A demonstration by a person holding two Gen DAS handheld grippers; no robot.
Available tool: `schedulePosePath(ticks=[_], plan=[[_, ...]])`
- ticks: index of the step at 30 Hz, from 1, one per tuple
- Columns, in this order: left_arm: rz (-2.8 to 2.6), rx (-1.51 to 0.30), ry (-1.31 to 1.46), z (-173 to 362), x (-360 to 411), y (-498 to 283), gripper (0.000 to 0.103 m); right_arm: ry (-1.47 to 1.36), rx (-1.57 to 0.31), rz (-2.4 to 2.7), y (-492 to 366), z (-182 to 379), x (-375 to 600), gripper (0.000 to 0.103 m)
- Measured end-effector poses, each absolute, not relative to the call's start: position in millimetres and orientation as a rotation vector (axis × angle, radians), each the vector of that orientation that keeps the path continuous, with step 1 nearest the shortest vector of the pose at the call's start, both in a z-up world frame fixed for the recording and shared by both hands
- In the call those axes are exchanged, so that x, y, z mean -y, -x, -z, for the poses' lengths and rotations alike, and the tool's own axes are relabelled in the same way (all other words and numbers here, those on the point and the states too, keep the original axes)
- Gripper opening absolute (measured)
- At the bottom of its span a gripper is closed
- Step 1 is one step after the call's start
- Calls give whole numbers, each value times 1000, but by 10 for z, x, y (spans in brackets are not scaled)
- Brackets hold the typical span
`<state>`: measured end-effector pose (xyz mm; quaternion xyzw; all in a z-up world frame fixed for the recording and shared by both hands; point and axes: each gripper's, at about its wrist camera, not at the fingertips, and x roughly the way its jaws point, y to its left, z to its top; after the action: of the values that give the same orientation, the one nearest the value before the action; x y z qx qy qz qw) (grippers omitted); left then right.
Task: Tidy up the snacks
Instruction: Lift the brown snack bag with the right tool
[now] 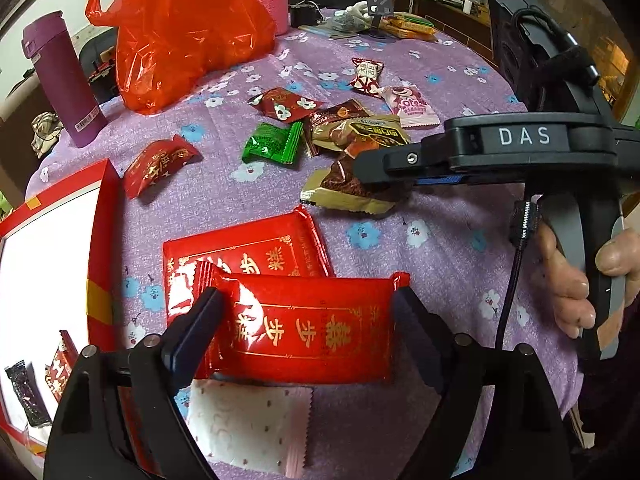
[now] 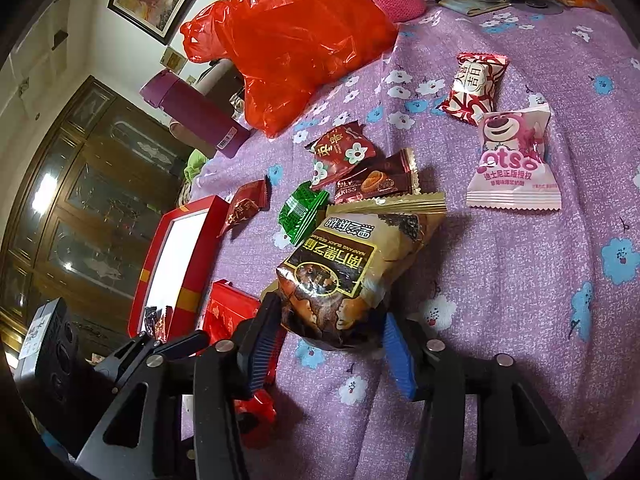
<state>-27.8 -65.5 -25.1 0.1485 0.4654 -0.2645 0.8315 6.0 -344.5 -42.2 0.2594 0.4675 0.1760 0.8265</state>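
- My left gripper [image 1: 304, 320] has its jaws apart around a red packet [image 1: 308, 332]; whether the pads touch its ends I cannot tell.
- That packet overlaps a second red packet [image 1: 248, 252] on the tabletop [image 1: 440, 264], just beside the red box [image 1: 105, 240].
- My right gripper [image 2: 328, 344] has its jaws apart, with a brown sesame packet [image 2: 352, 264] between them and the pads clear of it.
- Loose snacks lie beyond: a green packet [image 1: 274, 142] and a pink packet [image 2: 512, 160].
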Motion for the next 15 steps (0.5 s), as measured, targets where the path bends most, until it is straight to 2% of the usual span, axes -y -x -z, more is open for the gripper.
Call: schedulePosePath(ticks=[8, 15], plan=[[651, -942, -351, 271, 791, 419, 86, -572, -980, -395, -78, 429, 3433, 58], [744, -1024, -246, 219, 589, 588, 86, -582, -984, -402, -95, 451, 3445, 58]])
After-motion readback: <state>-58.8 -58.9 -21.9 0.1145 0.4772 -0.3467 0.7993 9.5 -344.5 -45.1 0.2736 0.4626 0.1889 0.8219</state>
